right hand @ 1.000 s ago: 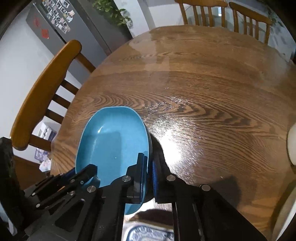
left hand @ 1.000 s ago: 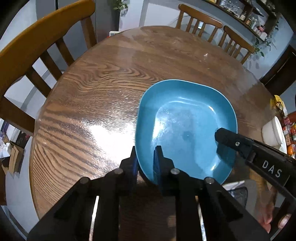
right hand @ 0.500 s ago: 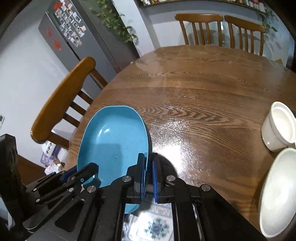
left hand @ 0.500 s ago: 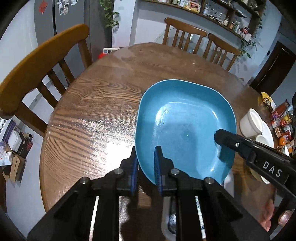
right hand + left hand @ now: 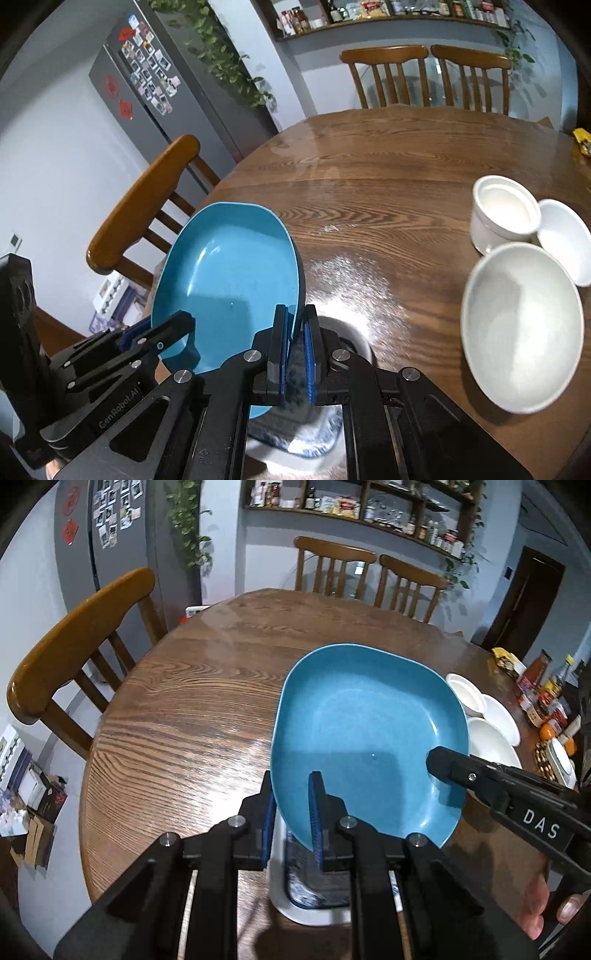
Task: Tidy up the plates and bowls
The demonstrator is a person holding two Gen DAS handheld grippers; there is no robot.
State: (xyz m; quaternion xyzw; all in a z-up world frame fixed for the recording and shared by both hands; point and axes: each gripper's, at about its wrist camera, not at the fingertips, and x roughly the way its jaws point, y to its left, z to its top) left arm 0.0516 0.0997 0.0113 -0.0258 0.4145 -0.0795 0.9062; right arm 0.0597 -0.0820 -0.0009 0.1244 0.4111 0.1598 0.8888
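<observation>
Two tools grip one dish between them: my left tool [image 5: 291,812] pinches the near rim of the blue plate [image 5: 365,734], its blue pads [image 5: 314,805] narrowed onto the edge, and my right tool [image 5: 295,354] is clamped nearly shut on the opposite rim. I see the plate as a rounded-square, shallow dish, glossy teal inside with a darker outer wall, held tilted above the bench [image 5: 192,709] and touching nothing else. Just beneath it, at the bench's near edge, lies a white dish with a blue pattern [image 5: 314,439], partly hidden by my tools. To the right stand three white pieces close together: a large bowl [image 5: 521,336], a small cup-like bowl [image 5: 502,214] and a shallow one [image 5: 565,240]. Beyond the plate the wood lies bare to the far edge, where two chairs [image 5: 424,74] stand; another chair [image 5: 81,642] flanks the left.
</observation>
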